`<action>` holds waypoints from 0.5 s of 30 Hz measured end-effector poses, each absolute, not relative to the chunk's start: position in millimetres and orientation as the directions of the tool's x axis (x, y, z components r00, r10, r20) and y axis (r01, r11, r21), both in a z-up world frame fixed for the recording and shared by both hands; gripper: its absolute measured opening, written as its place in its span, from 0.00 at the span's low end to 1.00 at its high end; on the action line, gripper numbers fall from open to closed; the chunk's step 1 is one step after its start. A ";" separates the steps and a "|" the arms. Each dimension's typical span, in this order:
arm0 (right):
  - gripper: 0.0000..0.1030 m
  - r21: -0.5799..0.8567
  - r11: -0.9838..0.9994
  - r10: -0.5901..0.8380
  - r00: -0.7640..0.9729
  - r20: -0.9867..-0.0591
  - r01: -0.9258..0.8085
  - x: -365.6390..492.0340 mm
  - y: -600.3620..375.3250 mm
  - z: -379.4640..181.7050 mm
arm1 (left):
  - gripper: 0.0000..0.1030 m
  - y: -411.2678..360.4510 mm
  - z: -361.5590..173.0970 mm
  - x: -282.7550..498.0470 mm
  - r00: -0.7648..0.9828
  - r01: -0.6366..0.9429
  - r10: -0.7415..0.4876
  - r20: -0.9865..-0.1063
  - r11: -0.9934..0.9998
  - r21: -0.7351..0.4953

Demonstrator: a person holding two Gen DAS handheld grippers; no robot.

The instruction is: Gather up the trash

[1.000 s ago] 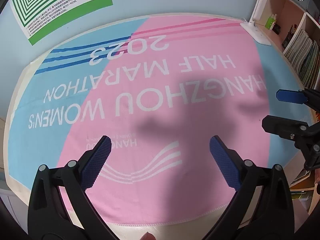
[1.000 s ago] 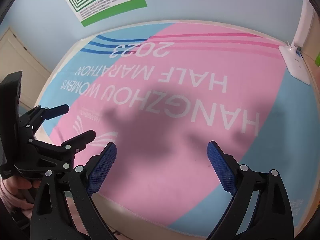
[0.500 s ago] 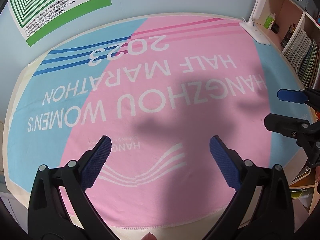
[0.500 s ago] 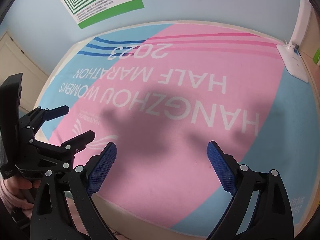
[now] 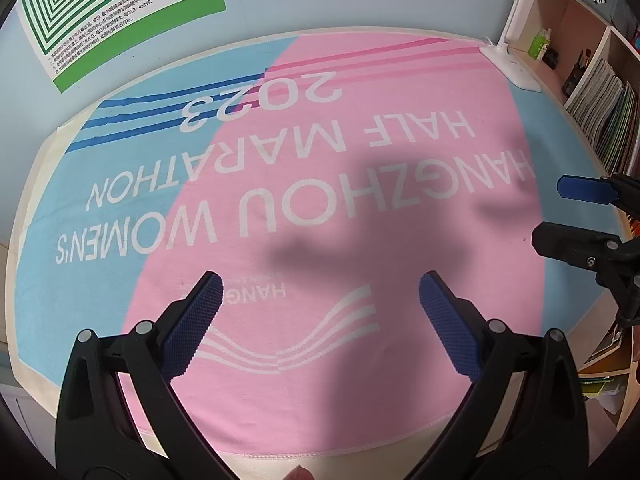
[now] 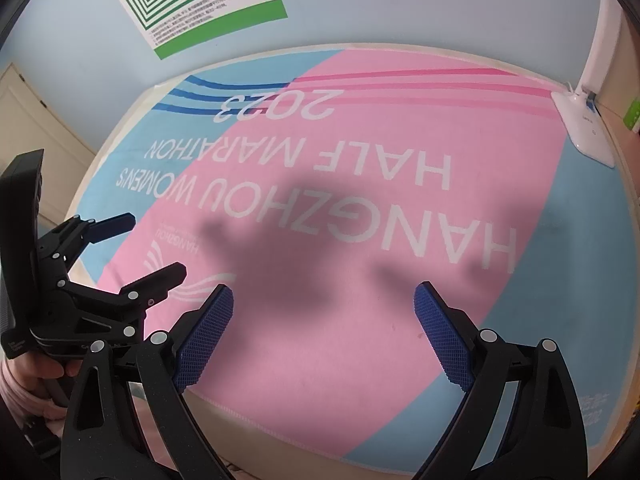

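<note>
No trash shows in either view. A pink and light-blue towel (image 5: 320,184) printed "HANGZHOU WOMEN'S HALF MARATHON 2023" covers the table, bare but for shadows. My left gripper (image 5: 320,284) hovers open over its near pink part, nothing between its blue pads (image 5: 192,328). In the left wrist view, my right gripper (image 5: 552,212) stands open at the right edge. My right gripper (image 6: 324,292) is open and empty above the towel (image 6: 360,168). In the right wrist view, my left gripper (image 6: 156,244) is open at the left, held by a hand (image 6: 36,368).
A white lamp base (image 5: 514,68) (image 6: 584,132) sits at the towel's far right corner. Shelves with books (image 5: 600,112) stand to the right. A green-striped poster (image 5: 120,12) hangs on the blue wall behind. A cream door (image 6: 32,140) is at the left.
Both grippers stay open and have only drifted slightly above the towel. Nothing was taken hold of or let go.
</note>
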State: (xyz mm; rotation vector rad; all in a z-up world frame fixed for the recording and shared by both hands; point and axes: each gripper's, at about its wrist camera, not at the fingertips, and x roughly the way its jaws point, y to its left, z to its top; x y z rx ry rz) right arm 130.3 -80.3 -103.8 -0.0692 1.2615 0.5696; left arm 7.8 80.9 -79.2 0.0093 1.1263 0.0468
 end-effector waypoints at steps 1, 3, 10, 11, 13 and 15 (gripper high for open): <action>0.88 0.258 0.861 0.368 0.186 -0.911 -0.438 130.3 -80.3 -103.7 | 0.93 81.0 -79.1 7.8 0.430 -0.032 0.042 -0.902 0.999 0.031; 0.88 0.259 0.862 0.368 0.186 -0.911 -0.435 130.2 -80.1 -103.6 | 0.93 81.2 -79.0 7.8 0.430 -0.032 0.042 -0.902 0.999 0.031; 0.88 0.258 0.863 0.368 0.191 -0.910 -0.435 131.5 -79.5 -101.8 | 0.93 81.6 -77.4 8.8 0.432 -0.029 0.042 -0.901 0.999 0.033; 0.88 0.257 0.863 0.368 0.192 -0.910 -0.435 133.3 -78.6 -100.4 | 0.93 81.8 -77.2 9.1 0.433 -0.029 0.042 -0.901 0.999 0.032; 0.88 0.258 0.863 0.368 0.192 -0.910 -0.435 135.9 -78.8 -100.4 | 0.93 82.0 -77.2 9.8 0.433 -0.031 0.043 -0.900 0.999 0.033; 0.88 0.258 0.862 0.369 0.191 -0.910 -0.436 133.8 -78.2 -100.4 | 0.93 82.1 -77.2 10.3 0.433 -0.031 0.043 -0.900 0.999 0.033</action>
